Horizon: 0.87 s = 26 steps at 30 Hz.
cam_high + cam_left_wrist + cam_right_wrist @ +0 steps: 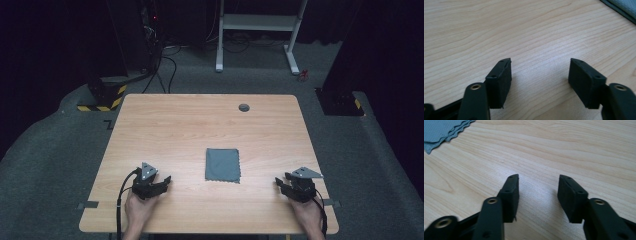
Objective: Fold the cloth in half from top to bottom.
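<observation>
Plainly at rest: left hand-held gripper (159, 181) parked low on the tabletop (165, 125) near its front left, jaws released and spread over bare wood, nothing between them. Right hand-held gripper (282, 184) parked near the front right, likewise released and empty. Grey cloth (222, 164) lay flat between the two, folded into a neat rectangle with layered scalloped edges, well apart from both. Looked like a fold either finished or waiting for a fresh pinch. Best approached low and level, one jaw slid under a corner of the stacked layers, both corners pinched together, lifted evenly to keep edges aligned and avoid dragging the cloth across the wood
</observation>
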Motion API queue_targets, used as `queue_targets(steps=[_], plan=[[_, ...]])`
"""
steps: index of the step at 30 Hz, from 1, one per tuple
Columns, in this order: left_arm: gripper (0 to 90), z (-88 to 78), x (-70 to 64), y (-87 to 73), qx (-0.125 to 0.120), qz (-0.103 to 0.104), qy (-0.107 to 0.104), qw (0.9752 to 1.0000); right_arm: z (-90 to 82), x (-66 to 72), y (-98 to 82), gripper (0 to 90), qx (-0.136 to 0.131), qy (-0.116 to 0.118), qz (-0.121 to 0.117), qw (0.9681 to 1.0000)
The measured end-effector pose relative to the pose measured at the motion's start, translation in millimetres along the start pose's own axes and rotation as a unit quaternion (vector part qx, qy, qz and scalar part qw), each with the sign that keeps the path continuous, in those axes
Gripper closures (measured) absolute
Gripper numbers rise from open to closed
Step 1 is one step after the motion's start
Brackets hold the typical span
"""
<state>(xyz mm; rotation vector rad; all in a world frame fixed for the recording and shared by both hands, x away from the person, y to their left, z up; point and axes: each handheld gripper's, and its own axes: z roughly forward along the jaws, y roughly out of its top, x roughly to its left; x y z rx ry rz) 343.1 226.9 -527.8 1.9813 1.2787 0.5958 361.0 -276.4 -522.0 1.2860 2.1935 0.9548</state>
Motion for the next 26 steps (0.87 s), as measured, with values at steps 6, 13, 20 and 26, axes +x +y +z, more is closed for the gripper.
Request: queue_targets(steps=[6,13,20,26], plan=[[32.2,0.0,-0.7,-0.3,0.001,-0.005,0.002,1.0000,-0.2,1.1,-0.2,47.8,0.001,-0.005,0.005,1.0000],[31.6,-0.2,-1.0,-0.5,0.002,-0.006,0.000,1.0000,0.3,0.2,0.0,47.5,0.001,-0.005,0.006,1.0000],[31.3,-0.2,-0.9,-0.5,0.002,-0.005,-0.002,1.0000,0.3,0.8,0.1,47.0,0.001,-0.007,0.005,1.0000],[31.2,-0.2,-0.9,-0.5,0.002,-0.005,-0.002,1.0000,0.3,0.7,0.1,47.6,0.001,-0.006,0.005,1.0000]])
